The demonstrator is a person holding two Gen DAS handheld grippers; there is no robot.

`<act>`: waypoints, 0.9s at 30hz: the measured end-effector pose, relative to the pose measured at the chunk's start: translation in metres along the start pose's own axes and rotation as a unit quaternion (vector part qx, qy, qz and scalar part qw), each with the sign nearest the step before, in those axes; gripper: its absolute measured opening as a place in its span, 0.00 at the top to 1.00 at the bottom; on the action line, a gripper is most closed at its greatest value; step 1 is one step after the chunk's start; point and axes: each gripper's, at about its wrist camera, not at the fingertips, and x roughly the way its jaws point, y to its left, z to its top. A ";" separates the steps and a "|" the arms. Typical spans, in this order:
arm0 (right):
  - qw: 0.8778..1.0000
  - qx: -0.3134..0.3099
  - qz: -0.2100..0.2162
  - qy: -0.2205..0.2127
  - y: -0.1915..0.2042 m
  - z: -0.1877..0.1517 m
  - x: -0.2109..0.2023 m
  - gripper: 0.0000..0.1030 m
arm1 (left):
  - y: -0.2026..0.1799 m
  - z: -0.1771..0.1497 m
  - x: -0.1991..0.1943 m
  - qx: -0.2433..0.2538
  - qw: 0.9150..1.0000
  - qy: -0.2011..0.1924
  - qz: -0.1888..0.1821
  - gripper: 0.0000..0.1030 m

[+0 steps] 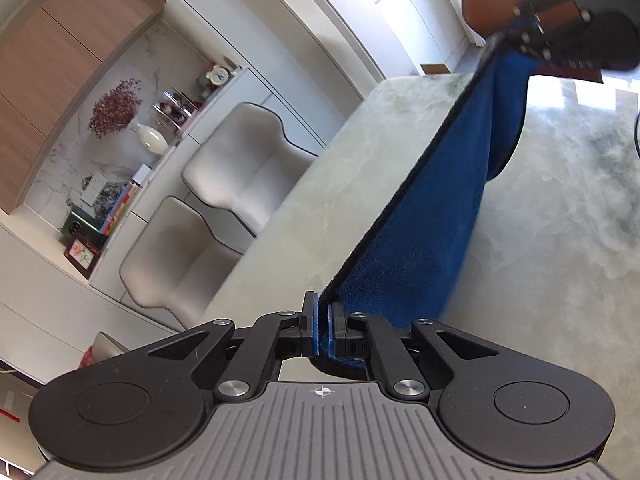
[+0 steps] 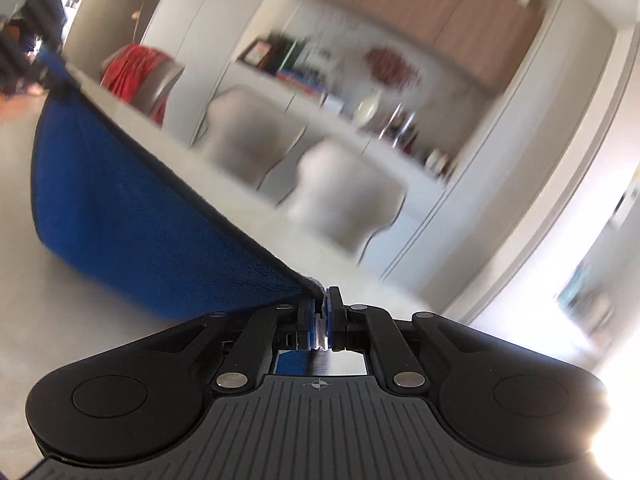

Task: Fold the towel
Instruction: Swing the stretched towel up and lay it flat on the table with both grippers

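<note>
A blue towel (image 1: 432, 216) with a dark hem hangs stretched between my two grippers above the marble table (image 1: 560, 220). My left gripper (image 1: 323, 312) is shut on one corner of it. My right gripper (image 2: 320, 304) is shut on the other corner; the towel (image 2: 132, 216) sags from it down to the left. The right gripper (image 1: 560, 36) also shows at the top right of the left wrist view, blurred, holding the far corner. The left gripper (image 2: 36, 60) shows dimly at the top left of the right wrist view.
Two pale upholstered chairs (image 1: 240, 176) stand along the table's far edge. Behind them is a white sideboard (image 1: 168, 168) with a vase, dried flowers, books and a clock. A chair with red cloth (image 2: 140, 72) stands at the table's end. The right wrist view is motion-blurred.
</note>
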 end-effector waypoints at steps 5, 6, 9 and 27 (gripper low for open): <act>0.997 -0.059 -0.018 -0.041 -0.027 0.035 0.018 0.96 | 0.023 0.015 0.008 0.017 0.999 -0.009 0.026 0.97; 0.997 -0.066 -0.020 -0.043 -0.031 0.039 0.025 0.96 | 0.027 0.018 0.011 0.018 0.999 -0.009 0.029 0.97; 0.995 -0.085 -0.020 -0.047 -0.041 0.055 0.049 0.96 | 0.044 0.031 0.027 0.027 0.999 -0.007 0.046 0.97; 0.986 -0.163 0.036 -0.007 -0.011 0.028 0.058 0.96 | 0.005 0.007 0.062 0.099 0.994 0.027 0.043 0.97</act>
